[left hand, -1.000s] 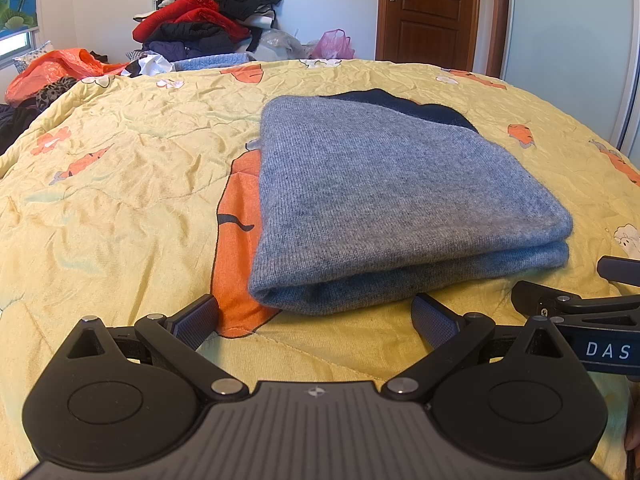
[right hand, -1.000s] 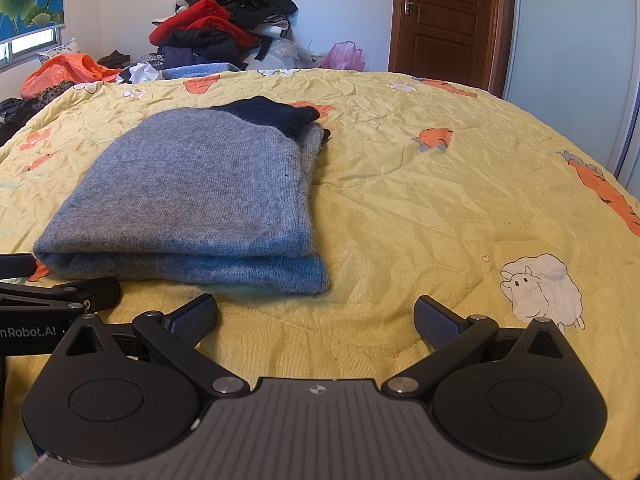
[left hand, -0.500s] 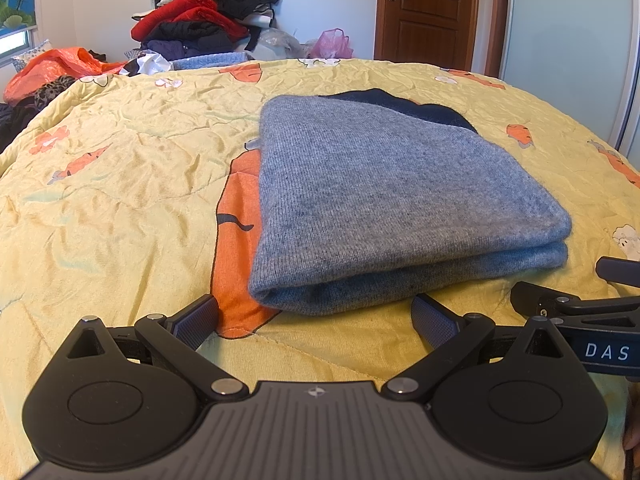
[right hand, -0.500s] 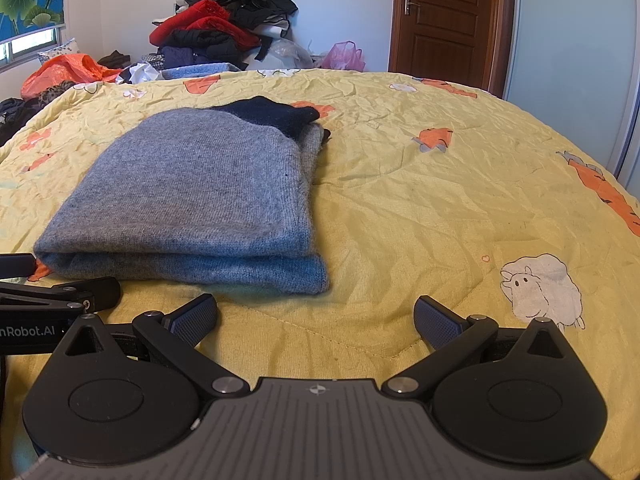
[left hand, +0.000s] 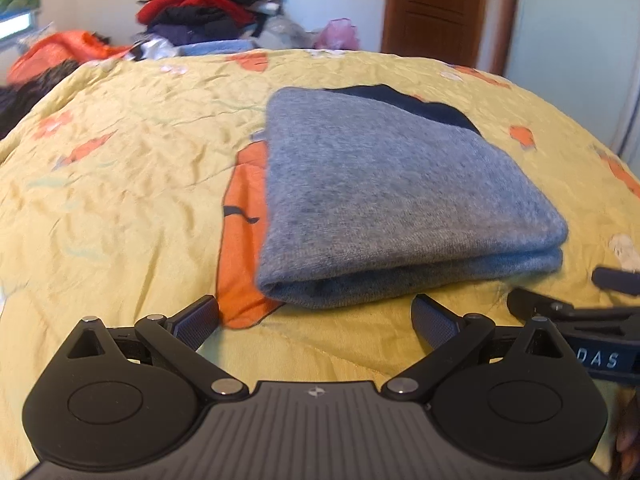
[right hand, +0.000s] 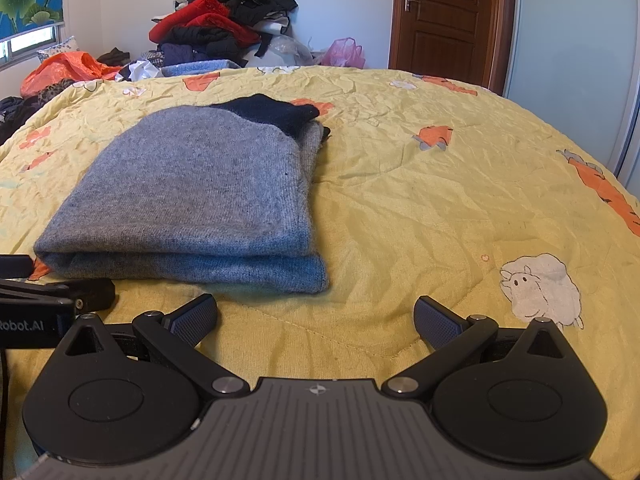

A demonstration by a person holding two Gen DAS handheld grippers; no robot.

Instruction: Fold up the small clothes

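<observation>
Grey knit sweater [left hand: 384,200] sits folded into a thick rectangle on the yellow quilt [left hand: 120,200], seen from your left wrist camera. Fold edge faces you, two layers stacked at the near side. A navy part [left hand: 412,106] shows at the far end. The sweater partly covers an orange carrot print [left hand: 240,248]. This frame is a bit blurred. Your left gripper [left hand: 316,314] is spread wide, fingers [left hand: 194,316] empty, just short of the sweater's near edge and not touching it. Your right gripper's side shows at the right edge, with white lettering "DAS" [left hand: 598,360] readable; the rest is cut off. Clothes pile [left hand: 208,12] sits past the far edge of the bed, wooden door [left hand: 436,8] beyond it to the right.

Right wrist view: same sweater [right hand: 192,200] lies left of centre on the quilt [right hand: 420,208], near edge rounded, right side showing stacked open edges. Navy part [right hand: 272,114] at the far end. Your right gripper [right hand: 316,316] is also wide, fingers [right hand: 438,320] holding nothing; the sweater's near right corner is just ahead of the left finger, with a gap. Your left gripper's body [right hand: 52,300] enters at the left edge, lettering "Robot.AI" [right hand: 22,326] readable, start clipped. A white sheep print [right hand: 540,292] is on the quilt near the right finger. Pink plastic bag [right hand: 344,54] stands by the door [right hand: 444,20].
</observation>
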